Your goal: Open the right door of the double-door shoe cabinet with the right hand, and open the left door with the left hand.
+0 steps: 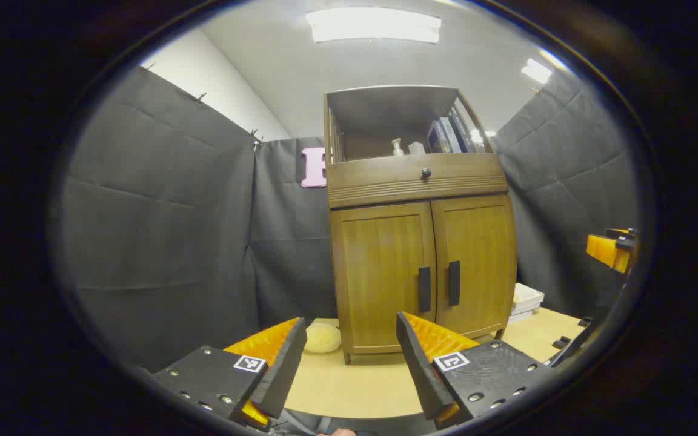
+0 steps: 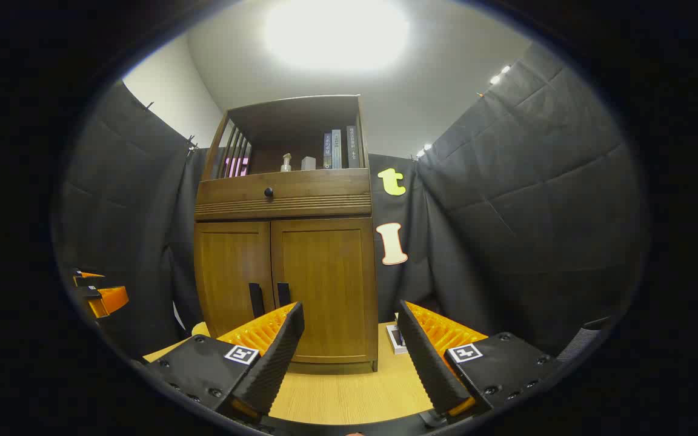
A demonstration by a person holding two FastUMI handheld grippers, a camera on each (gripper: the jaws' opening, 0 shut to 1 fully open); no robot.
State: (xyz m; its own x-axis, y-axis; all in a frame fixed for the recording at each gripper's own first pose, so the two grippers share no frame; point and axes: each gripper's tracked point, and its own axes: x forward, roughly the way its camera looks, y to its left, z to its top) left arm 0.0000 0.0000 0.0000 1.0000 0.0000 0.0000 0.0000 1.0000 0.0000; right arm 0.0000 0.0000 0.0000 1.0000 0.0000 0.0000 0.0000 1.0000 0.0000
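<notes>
— Left gripper view: what are you seeing?
— I'm holding my left tool (image 1: 349,357) with its fingers apart, gripping nothing. The shoe cabinet (image 1: 422,242) is standing ahead on the desk (image 1: 355,381), both doors shut. The left door (image 1: 382,272) and its handle (image 1: 425,289) are sitting just beyond my fingertips. A pale round object (image 1: 322,337) is lying beside the cabinet's foot.
— And the right gripper view?
— My right tool (image 2: 349,351) is also hanging spread and empty. The right door (image 2: 325,290) is staying closed, its handle (image 2: 283,294) near my left finger.
</notes>
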